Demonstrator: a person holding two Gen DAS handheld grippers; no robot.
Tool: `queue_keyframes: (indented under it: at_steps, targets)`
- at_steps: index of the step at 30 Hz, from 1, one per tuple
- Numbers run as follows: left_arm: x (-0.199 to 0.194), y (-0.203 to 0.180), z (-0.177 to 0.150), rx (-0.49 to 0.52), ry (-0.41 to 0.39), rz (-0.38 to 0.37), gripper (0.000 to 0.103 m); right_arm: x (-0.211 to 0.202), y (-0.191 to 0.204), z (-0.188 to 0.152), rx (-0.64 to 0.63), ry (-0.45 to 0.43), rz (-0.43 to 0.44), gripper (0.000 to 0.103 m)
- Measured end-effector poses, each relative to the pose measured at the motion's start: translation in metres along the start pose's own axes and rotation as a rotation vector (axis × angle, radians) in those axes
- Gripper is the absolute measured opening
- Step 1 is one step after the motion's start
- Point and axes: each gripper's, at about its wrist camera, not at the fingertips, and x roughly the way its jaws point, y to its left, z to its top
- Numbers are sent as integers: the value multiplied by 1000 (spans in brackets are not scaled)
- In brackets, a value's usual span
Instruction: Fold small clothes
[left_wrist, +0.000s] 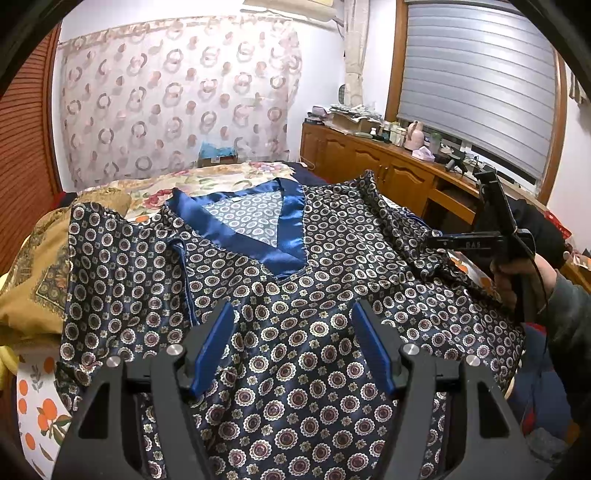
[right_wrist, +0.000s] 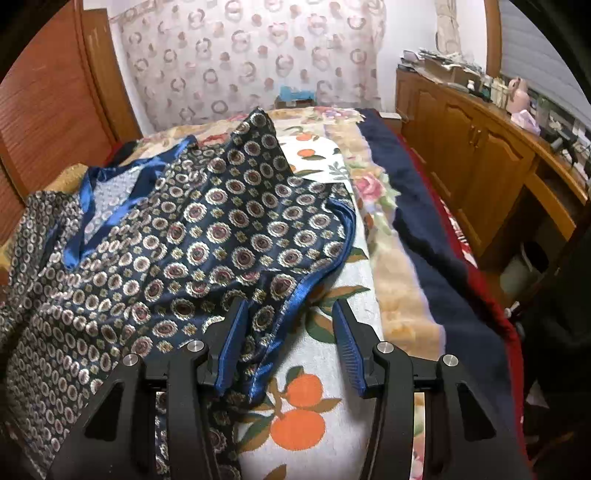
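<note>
Item: satin top (left_wrist: 295, 295), navy w/ medallion print, blue V-neck trim; lies face up on bed over orange-print towel (right_wrist: 306, 398), sleeves out to both sides.
L gripper (left_wrist: 293, 347): jaws released, hovering over lower front, nothing btwn them.
R gripper (right_wrist: 288, 343): jaws released, apart; sleeve hem (right_wrist: 295, 295) lies btwn them, left pad touching cloth, not pinched.
Risks (est.): satin slick, so sleeve may slide back off any fold; R jaws closing now could catch only trim edge & drag whole garment askew; towel beneath may bunch w/ cloth.
</note>
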Motion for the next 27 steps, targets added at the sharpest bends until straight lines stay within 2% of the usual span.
queue_keyframes:
  at_steps: [1, 2, 3, 4, 7, 13, 17, 20, 22, 24, 26, 27]
  targets:
    - [0, 1, -1, -3, 0, 1, 67, 0, 1, 2, -2, -1, 13, 44]
    - [0, 2, -1, -5, 0, 3, 67, 1, 2, 4, -9, -2, 29, 30]
    - [0, 3, -1, -8, 0, 4, 67, 1, 5, 5, -20, -4, 42, 22]
    - [0, 4, -1, -11, 0, 6, 67, 2, 10, 8, -45, -10, 53, 7]
    - [-1, 9, -3, -22, 0, 14, 67, -2, 29, 19, -114, -41, 56, 2]
    - [-5, 21, -5, -51, -8, 26, 67, -21, 85, 45, -227, -135, 139, 2]
    - [-9, 30, -6, -68, -14, 36, 67, -19, 131, 53, -316, -149, 190, 2]
    - [-12, 36, -8, -75, -16, 46, 67, -13, 156, 55, -363, -149, 190, 4]
    - [-14, 38, -8, -77, -18, 52, 67, -9, 163, 57, -364, -143, 194, 15]
    - [-15, 43, -10, -87, -21, 58, 67, -8, 160, 59, -345, -136, 196, 19]
    - [-15, 46, -11, -99, -20, 60, 67, -8, 153, 60, -333, -137, 189, 36]
    - [-15, 48, -10, -103, -21, 61, 67, -8, 147, 60, -323, -138, 178, 39]
